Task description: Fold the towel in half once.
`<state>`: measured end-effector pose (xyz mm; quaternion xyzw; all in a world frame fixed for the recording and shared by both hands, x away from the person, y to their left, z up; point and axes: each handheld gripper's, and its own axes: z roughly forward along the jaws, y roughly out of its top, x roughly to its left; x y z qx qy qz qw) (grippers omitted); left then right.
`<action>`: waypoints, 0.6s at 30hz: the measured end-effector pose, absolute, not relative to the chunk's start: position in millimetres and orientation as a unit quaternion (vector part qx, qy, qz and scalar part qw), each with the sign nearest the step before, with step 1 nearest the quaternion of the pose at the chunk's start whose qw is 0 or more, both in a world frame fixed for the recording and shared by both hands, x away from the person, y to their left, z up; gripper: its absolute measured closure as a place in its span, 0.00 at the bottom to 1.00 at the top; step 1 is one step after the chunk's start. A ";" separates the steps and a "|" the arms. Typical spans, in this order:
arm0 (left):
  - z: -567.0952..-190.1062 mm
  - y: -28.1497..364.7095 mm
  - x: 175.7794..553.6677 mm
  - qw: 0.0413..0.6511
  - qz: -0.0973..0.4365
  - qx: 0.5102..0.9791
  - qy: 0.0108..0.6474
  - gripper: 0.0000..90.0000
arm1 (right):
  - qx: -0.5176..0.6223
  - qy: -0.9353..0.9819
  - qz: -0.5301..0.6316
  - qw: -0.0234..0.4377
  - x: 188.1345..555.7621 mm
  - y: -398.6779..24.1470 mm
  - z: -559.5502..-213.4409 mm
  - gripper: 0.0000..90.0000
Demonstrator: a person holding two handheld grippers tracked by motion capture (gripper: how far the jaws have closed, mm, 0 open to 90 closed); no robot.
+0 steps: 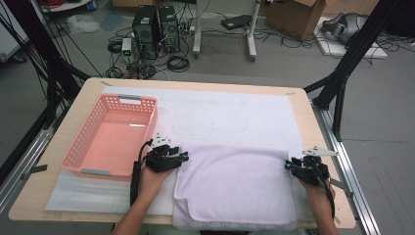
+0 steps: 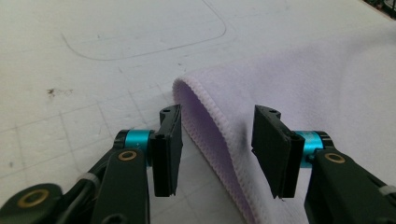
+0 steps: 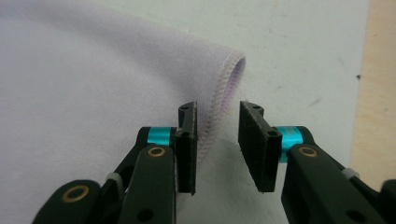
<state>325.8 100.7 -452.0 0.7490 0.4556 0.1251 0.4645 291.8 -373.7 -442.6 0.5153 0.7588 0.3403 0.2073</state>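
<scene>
Lilac towel (image 1: 235, 183) lies between my grippers, fold edge across the table; left gripper (image 2: 217, 149) and right gripper (image 3: 217, 144) each straddle a corner, jaws apart, not pressing.

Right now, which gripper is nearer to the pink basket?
Left. The left gripper sits just beside the pink basket's near right corner, at the towel's left edge; the right gripper is across the towel, at its right edge.

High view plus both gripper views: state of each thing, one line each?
towel: folded over, flat on the mat, fold at the far edge
basket: upright, empty
left gripper: open, towel's folded corner between the jaws, not pinched
right gripper: open, towel's stitched edge between the jaws
</scene>
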 end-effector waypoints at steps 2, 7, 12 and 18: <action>-452.5 97.6 329.7 0.457 0.122 0.752 0.460 0.54 | 0.517 0.749 0.361 0.202 289.5 -379.3 -442.0 0.72; -453.7 97.4 334.1 0.459 0.112 0.744 0.472 0.51 | 0.510 0.743 0.395 0.180 285.9 -379.7 -441.8 0.56; -453.1 92.4 331.9 0.445 0.132 0.750 0.471 0.54 | 0.498 0.764 0.366 0.187 288.2 -367.1 -448.5 0.50; -452.1 81.3 327.4 0.414 0.170 0.769 0.456 0.62 | 0.501 0.766 0.354 0.194 289.0 -363.8 -447.3 0.55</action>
